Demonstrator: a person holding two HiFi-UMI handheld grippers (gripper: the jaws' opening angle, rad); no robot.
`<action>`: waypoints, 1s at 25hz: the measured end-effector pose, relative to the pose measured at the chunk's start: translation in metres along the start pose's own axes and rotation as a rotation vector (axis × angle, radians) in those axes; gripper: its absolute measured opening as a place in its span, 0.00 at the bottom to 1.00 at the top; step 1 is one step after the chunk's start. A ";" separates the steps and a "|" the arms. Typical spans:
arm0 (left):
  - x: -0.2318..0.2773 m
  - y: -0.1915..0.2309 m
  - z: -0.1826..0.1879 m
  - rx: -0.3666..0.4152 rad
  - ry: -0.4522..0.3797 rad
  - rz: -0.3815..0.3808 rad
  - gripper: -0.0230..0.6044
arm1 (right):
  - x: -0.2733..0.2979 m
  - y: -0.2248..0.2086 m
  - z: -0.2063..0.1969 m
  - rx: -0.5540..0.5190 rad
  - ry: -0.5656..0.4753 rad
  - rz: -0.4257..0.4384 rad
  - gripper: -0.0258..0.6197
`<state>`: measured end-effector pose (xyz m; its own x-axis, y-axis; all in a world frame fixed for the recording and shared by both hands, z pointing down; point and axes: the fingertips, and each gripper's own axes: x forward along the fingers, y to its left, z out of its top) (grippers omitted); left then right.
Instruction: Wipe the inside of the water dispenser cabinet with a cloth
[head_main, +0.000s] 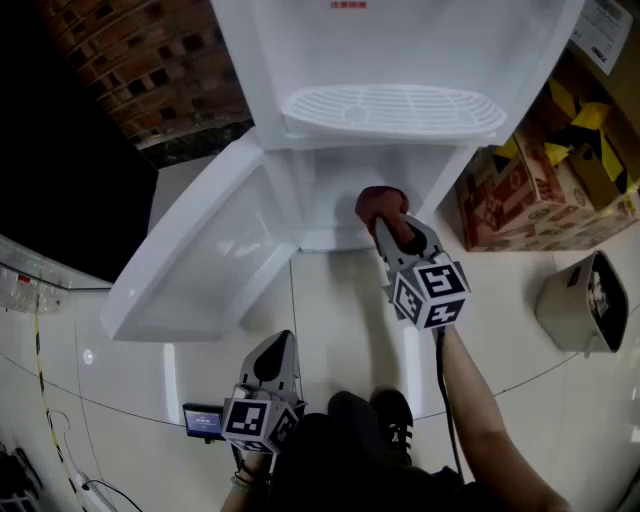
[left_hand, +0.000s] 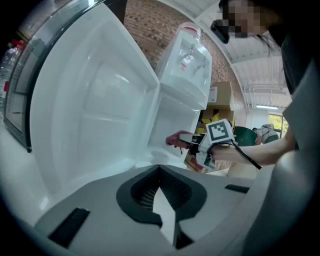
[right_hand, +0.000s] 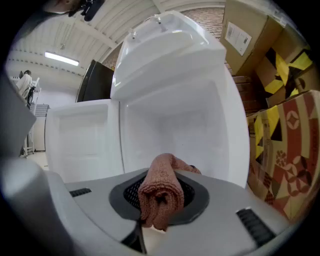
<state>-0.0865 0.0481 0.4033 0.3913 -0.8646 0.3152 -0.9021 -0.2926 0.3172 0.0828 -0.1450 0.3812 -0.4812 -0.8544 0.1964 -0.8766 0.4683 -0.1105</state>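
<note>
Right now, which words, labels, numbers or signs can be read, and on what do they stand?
Nothing reads clearly.
Red strip atop the white plastic water dispenser: blurred.
White paper label on the brown cardboard box: too small.
Black-and-white marker cube on the right tool: pattern, no words.

Right gripper (right_hand: 158, 207) has its jaws clamped tight on a rolled pinkish-brown cloth (right_hand: 161, 182), and the bundle pokes up between them. Straight ahead is the white water dispenser (right_hand: 170, 50), cabinet (right_hand: 175, 130) wide open, plain white inside, door (right_hand: 82, 140) swung out to the left. The cloth sits low in front of that opening; contact with the cabinet can't be told. Printed cardboard boxes (right_hand: 282, 145) are stacked on the right. A ceiling strip light (right_hand: 61, 58) glows upper left.
</note>
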 end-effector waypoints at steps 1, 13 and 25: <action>0.000 0.007 -0.006 -0.002 -0.001 0.009 0.03 | 0.013 -0.002 0.004 -0.006 -0.006 0.000 0.16; 0.009 0.001 -0.006 -0.032 0.029 -0.047 0.03 | 0.090 0.025 -0.016 -0.075 0.031 0.072 0.16; -0.002 0.031 -0.005 -0.032 0.045 0.031 0.03 | 0.142 -0.011 -0.064 -0.072 0.154 0.003 0.16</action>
<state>-0.1139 0.0433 0.4172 0.3721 -0.8536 0.3645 -0.9077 -0.2525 0.3351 0.0242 -0.2572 0.4723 -0.4737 -0.8108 0.3439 -0.8704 0.4906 -0.0420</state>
